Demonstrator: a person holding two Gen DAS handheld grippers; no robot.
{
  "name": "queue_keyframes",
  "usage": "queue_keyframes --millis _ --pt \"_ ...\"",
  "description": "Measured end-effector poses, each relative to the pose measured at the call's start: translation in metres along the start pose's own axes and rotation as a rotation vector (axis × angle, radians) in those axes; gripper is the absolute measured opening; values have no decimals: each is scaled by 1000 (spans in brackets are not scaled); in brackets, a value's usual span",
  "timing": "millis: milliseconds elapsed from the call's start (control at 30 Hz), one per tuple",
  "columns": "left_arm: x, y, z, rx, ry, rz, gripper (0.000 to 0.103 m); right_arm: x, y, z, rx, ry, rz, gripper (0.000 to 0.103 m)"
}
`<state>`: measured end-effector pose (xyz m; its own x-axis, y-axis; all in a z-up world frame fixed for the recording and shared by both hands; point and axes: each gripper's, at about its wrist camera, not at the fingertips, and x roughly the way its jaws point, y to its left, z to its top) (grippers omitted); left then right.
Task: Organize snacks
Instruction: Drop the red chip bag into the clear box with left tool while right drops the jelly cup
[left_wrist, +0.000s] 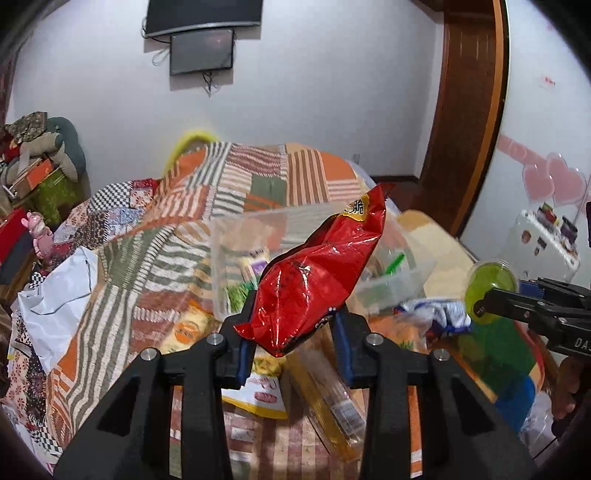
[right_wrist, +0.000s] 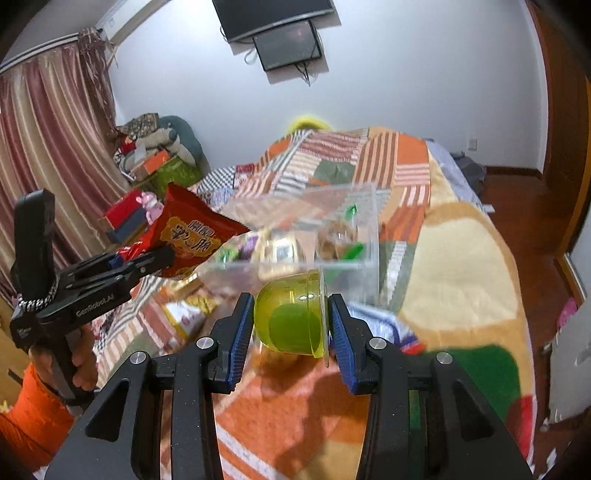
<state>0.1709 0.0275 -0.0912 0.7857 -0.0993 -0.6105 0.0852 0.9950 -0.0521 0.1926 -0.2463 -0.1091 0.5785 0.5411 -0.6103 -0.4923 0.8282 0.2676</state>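
Presently: left hand-held gripper (left_wrist: 291, 341) clamping red bag (left_wrist: 317, 273), long axis pointing at clear bin (right_wrist: 332, 236) just ahead; right hand-held gripper (right_wrist: 291, 325) gripping green cup (right_wrist: 291, 314), sitting nearer bin.

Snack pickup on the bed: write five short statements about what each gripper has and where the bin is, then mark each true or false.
1. The left gripper is shut on a red snack bag. True.
2. The right gripper is open and holds nothing. False: it is shut on a green jelly cup.
3. The clear plastic bin already has snacks in it. True.
4. The red snack bag lies flat on the quilt. False: it is held up in the air above the quilt.
5. The green jelly cup sits inside the clear plastic bin. False: it is between the right gripper's pads, in front of the bin.
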Motion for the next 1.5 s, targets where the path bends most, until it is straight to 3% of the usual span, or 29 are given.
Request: queue_keyframes --millis 200,400,667,1067,1233,1500 --pt "-6 12 19 -35 -53 22 36 8 2 24 -21 -53 -1 38" --pt "6 25 33 -85 -57 41 36 30 5 45 -39 -71 -10 38" --pt "46 44 41 -136 7 67 36 72 4 55 -36 5 3 38" --pt "110 58 38 -202 129 37 37 124 2 60 -68 136 -25 38" --pt "120 57 35 -191 145 57 40 130 -1 58 -48 165 -29 40" --pt "102 63 34 -203 125 42 44 105 4 65 -83 100 -59 41"
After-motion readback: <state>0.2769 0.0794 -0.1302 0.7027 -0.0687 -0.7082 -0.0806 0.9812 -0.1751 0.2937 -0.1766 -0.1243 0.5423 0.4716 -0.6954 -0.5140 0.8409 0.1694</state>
